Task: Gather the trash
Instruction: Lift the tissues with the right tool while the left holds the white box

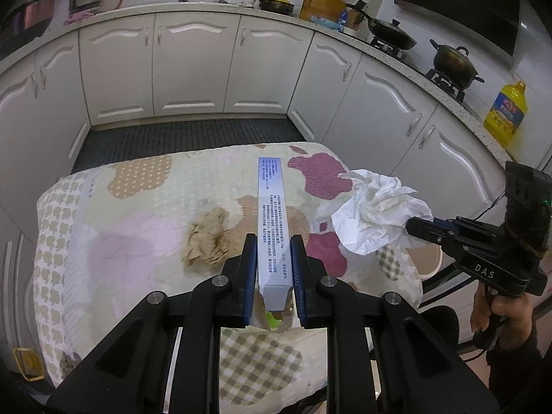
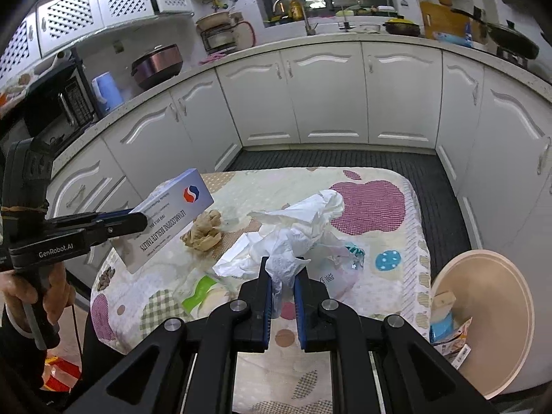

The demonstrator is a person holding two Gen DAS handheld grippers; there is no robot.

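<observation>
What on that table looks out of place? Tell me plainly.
A crumpled brown paper wad lies loose on the patterned tablecloth, and a green-and-white wrapper lies flat near the table's front edge. The beige bin beside the table already holds some scraps. Nothing looks spilled or broken.

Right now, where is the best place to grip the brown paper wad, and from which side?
Grip the brown wad across its middle, coming from above. It lies loose on the tablecloth as a low crumpled lump with clear cloth around it, so the fingers can likely straddle it. Both grippers are full now.
</observation>
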